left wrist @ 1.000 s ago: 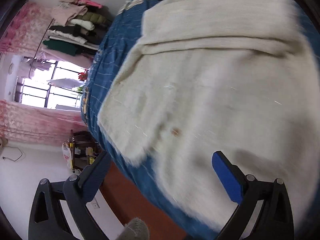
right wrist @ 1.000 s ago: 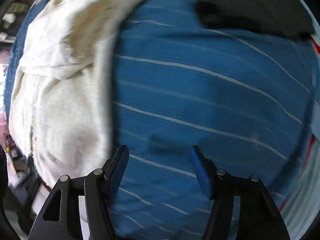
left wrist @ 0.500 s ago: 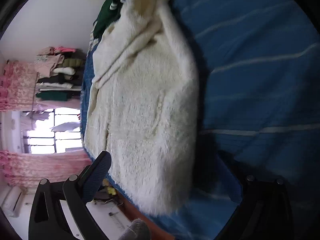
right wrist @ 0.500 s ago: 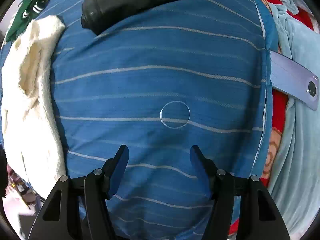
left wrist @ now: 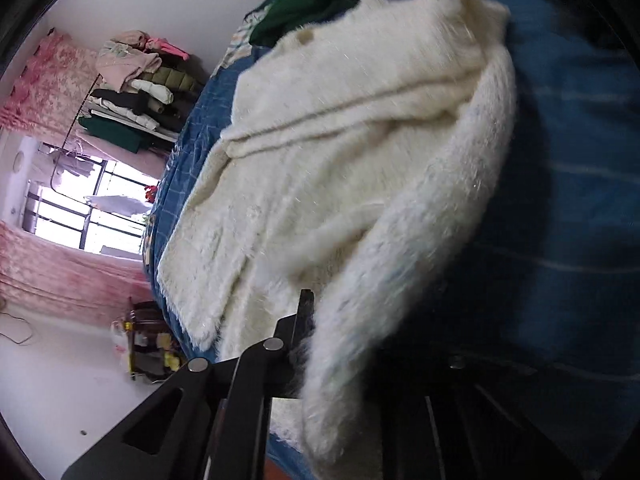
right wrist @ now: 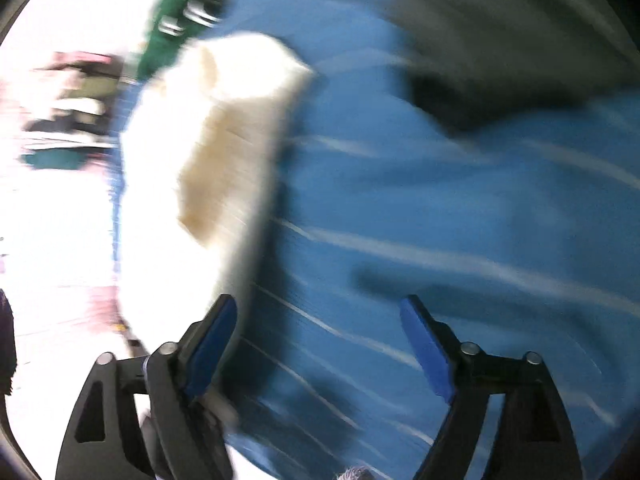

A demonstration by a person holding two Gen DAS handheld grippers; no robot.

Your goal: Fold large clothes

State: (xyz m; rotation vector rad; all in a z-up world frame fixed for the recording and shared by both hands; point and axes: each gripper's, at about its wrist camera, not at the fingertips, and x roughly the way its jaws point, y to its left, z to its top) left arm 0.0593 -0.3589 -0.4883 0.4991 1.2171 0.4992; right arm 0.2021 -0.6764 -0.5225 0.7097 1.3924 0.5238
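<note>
A large fluffy cream coat (left wrist: 340,152) lies on a blue striped bed (left wrist: 580,160). My left gripper (left wrist: 320,332) is shut on the coat's near right edge, and the fabric drapes over its right finger and hides it. In the blurred right wrist view the coat (right wrist: 224,152) lies at the left. My right gripper (right wrist: 320,344) is open and empty above the bare blue bed cover (right wrist: 440,220), just right of the coat's edge.
A green garment with white stripes (left wrist: 312,0) lies past the coat's collar. A dark garment (right wrist: 500,48) lies at the far right of the bed. A rack of hanging clothes (left wrist: 136,96), pink curtains and a window stand to the left, beyond the bed edge.
My left gripper has closed on the coat's right edge and lifted it. My right gripper has swung left towards the coat and stays open.
</note>
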